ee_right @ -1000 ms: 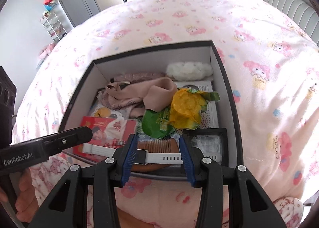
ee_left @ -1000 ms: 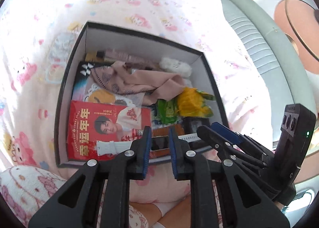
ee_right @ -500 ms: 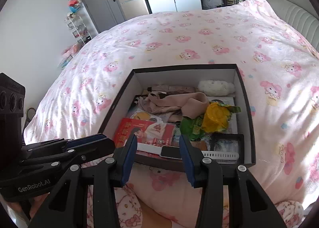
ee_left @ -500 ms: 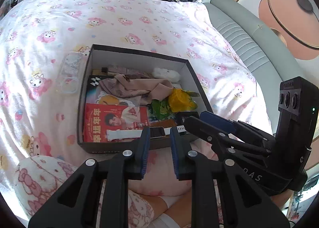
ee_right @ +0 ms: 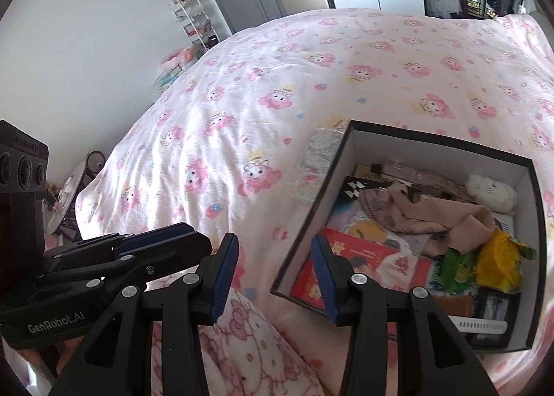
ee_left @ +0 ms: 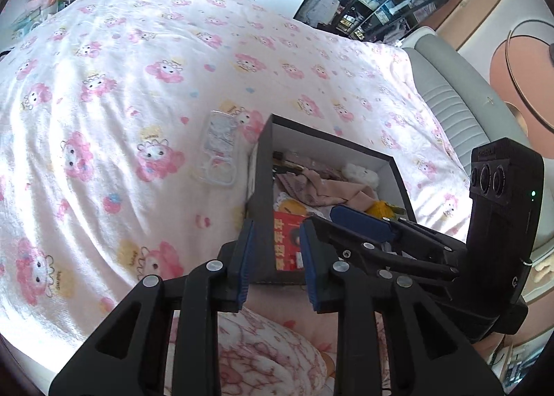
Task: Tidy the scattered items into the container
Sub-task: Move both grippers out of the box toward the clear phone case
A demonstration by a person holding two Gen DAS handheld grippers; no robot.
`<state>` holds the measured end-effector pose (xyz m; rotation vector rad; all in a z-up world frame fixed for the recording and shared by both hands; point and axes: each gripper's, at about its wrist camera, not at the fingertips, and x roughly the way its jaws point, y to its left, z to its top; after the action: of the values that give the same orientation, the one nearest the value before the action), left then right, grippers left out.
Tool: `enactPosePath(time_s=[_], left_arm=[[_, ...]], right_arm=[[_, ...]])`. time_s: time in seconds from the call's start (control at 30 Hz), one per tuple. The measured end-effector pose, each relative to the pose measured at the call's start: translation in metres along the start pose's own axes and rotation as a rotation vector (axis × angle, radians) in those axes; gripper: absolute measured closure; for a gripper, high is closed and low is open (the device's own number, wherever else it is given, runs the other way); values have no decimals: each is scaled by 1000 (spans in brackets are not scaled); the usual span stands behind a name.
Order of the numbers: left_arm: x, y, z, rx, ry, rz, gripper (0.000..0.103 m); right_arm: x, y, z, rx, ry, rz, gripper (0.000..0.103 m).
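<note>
A black box (ee_right: 341, 167) with white inner walls sits on the bed, holding a red booklet (ee_right: 367, 257), beige cloth (ee_right: 450, 219), a white plush (ee_right: 491, 191), yellow and green packets (ee_right: 495, 257) and a white watch (ee_right: 481, 326). A clear phone case (ee_left: 220, 150) lies on the blanket just left of the box (ee_left: 261, 185). My left gripper (ee_left: 275, 257) hovers before the box's near-left corner, its jaws opening with nothing between them. My right gripper (ee_right: 275, 264) hangs open and empty over the box's left wall. Each gripper shows in the other's view: right gripper (ee_left: 363, 226), left gripper (ee_right: 166, 240).
The pink cartoon-print blanket (ee_left: 138, 91) stretches left and far from the box. A person's patterned pyjama leg (ee_right: 249, 344) fills the bottom of both views. A grey padded headboard (ee_left: 460, 108) runs along the right. A shelf rack (ee_right: 194, 22) stands by the far wall.
Both grippers have pulled back and swung left, so the box now sits to the right in both views. The clear phone case has come into view. The left jaws stand a little wider.
</note>
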<state>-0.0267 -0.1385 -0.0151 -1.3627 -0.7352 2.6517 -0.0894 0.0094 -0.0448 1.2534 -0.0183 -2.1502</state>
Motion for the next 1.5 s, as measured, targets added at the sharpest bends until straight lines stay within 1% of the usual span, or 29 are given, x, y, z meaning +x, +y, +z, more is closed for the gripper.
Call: enactPosePath(time_s=[0.1, 0.17, 0.23, 0.3, 0.37, 0.47, 0.6, 0.63, 0.67, 0.73, 0.8, 0.87, 0.93, 0.97, 1.0, 1.03, 1.07, 1.1, 1.13, 1.17, 1.23, 1.3, 1.33, 1.4, 1.43, 1.5], left_arm=[[11, 26, 18, -56, 14, -16, 75], [23, 46, 32, -100, 36, 3, 75], [36, 65, 44, -134, 46, -2, 75], [55, 85, 53, -190, 78, -26, 74], [79, 104, 59, -258, 121, -46, 74], [118, 126, 65, -330, 194, -39, 74], [167, 137, 69, -339, 290, -17, 71], [177, 139, 70, -343, 310, -10, 67], [186, 140, 70, -346, 327, 1, 62], [203, 143, 70, -344, 368, 21, 61], [215, 143, 70, -337, 387, 14, 60], [225, 143, 71, -346, 388, 0, 56], [235, 143, 71, -364, 390, -15, 56], [238, 141, 71, -361, 392, -17, 61], [239, 138, 72, -349, 384, -26, 70], [238, 134, 72, -339, 380, -33, 75], [234, 130, 72, -327, 371, -35, 91], [229, 126, 71, -319, 361, -39, 97], [222, 125, 70, -315, 348, -39, 97], [213, 124, 68, -311, 330, -36, 103], [194, 125, 64, -311, 301, -38, 103], [179, 134, 57, -335, 291, -64, 103], [175, 139, 55, -349, 290, -72, 102], [169, 148, 51, -382, 282, -59, 102], [169, 152, 50, -408, 283, -72, 102], [178, 159, 49, -445, 309, -144, 89]], right_arm=[[20, 0, 21, 39, 19, 30, 63], [33, -6, 38, 72, 27, 22, 63], [44, -13, 55, 85, 31, -8, 63], [57, -20, 68, 98, 40, -29, 63], [73, -28, 76, 128, 72, -24, 62], [97, -36, 80, 149, 119, -43, 62], [118, -47, 84, 159, 146, -79, 61], [119, -49, 86, 152, 135, -90, 58], [121, -50, 88, 147, 132, -99, 57], [125, -54, 90, 150, 131, -109, 57], [126, -56, 92, 145, 117, -121, 57], [128, -58, 91, 134, 108, -137, 57], [131, -60, 89, 146, 111, -121, 57], [132, -61, 88, 154, 115, -113, 57], [132, -61, 86, 157, 119, -110, 57], [132, -60, 85, 154, 120, -110, 57], [131, -59, 84, 150, 122, -109, 57], [129, -58, 82, 150, 123, -103, 57], [126, -56, 81, 151, 121, -95, 57], [122, -54, 81, 151, 117, -89, 57], [113, -48, 80, 145, 101, -85, 57], [106, -41, 79, 133, 84, -75, 57], [104, -38, 80, 130, 79, -70, 57], [104, -34, 80, 134, 78, -67, 57], [105, -33, 79, 136, 79, -66, 57], [105, -31, 77, 140, 79, -63, 57]])
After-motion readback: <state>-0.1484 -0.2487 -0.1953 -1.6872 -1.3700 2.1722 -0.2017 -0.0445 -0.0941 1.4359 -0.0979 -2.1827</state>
